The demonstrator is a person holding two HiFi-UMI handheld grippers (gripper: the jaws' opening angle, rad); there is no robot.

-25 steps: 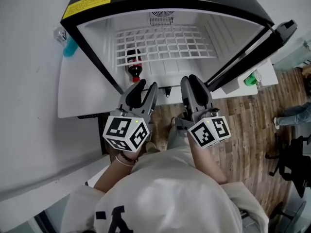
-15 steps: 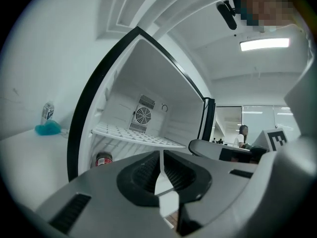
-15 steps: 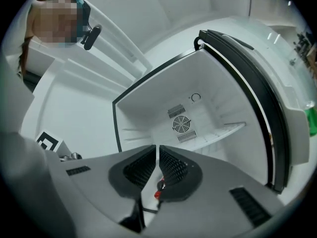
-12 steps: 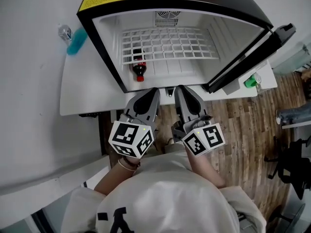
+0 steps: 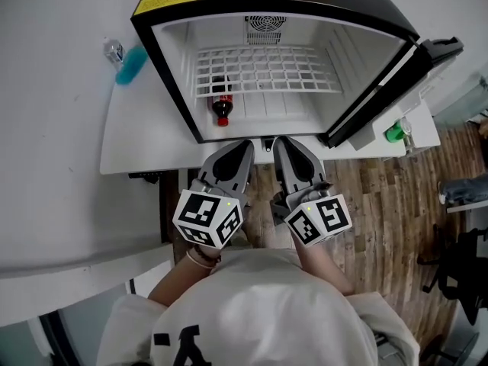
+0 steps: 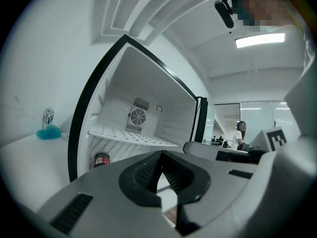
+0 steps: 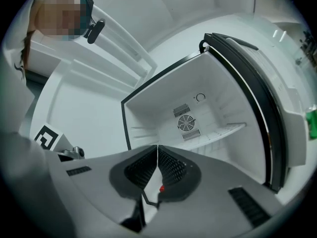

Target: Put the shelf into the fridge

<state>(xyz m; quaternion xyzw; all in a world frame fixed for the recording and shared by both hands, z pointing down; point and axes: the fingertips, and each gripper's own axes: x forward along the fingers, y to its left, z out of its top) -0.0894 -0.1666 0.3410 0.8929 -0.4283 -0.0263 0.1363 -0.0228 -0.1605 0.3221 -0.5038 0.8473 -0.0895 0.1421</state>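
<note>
Left gripper and right gripper — fingers spread before — now closed empty, backed off fridge.

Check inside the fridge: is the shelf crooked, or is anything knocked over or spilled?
Nothing stands out. The wire shelf looks level across the fridge, and the cola bottle stands upright beneath it. No spill or damage shows.

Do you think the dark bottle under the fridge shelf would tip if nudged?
Probably: the bottle stands tall and narrow, so a high push may topple it. Its round body would likely roll. Dark contents suggest it is full, hence heavyish.
</note>
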